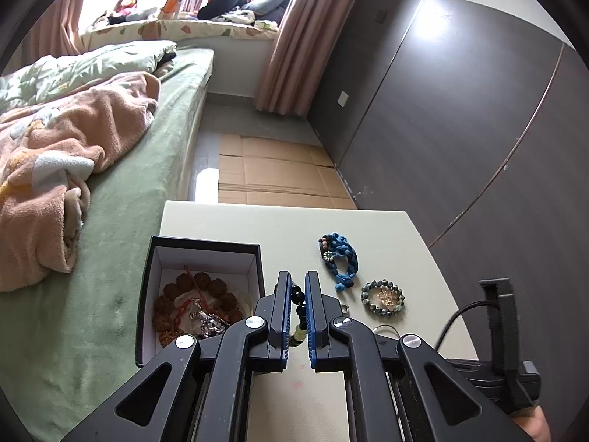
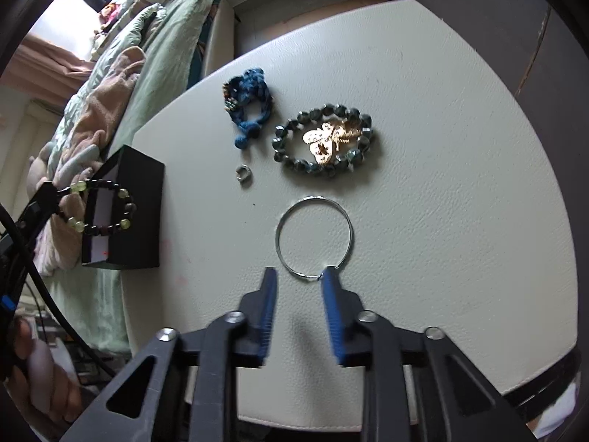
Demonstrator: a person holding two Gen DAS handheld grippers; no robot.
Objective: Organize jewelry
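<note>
My left gripper [image 1: 298,283] is shut on a dark bead bracelet with pale green beads [image 1: 299,313], held just right of the open black jewelry box [image 1: 206,250]; the bracelet also shows in the right wrist view [image 2: 106,206], hanging beside the box [image 2: 136,213]. The box holds a brown seed bracelet [image 1: 191,294] and a silver piece [image 1: 208,322]. My right gripper [image 2: 299,274] is open, just short of a thin metal ring [image 2: 314,237] on the white table [image 2: 441,184].
A blue braided bracelet [image 2: 250,107], a green bead bracelet [image 2: 324,140] with a gold dragonfly brooch [image 2: 331,138] inside it, and a small silver ring [image 2: 243,175] lie on the table. A green bed [image 1: 121,221] borders the table's left.
</note>
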